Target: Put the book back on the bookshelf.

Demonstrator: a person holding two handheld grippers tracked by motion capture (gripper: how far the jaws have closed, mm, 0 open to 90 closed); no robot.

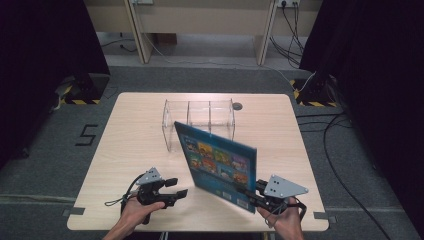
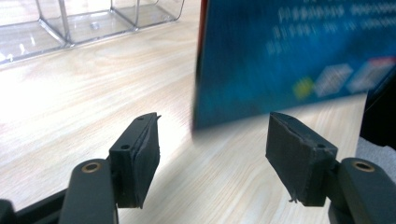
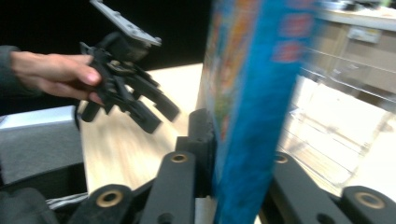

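High view showed the right gripper (image 1: 252, 192) with jaws clamped on the blue book (image 1: 217, 162), lifted; the clear organizer (image 1: 200, 122) beyond awaited it, and the left gripper (image 1: 177, 192) gaped empty.

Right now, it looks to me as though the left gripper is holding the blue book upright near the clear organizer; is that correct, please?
Not quite: the right gripper holds the blue book, as the high view shows. The left gripper is open and empty. The book does stand upright near the clear organizer.
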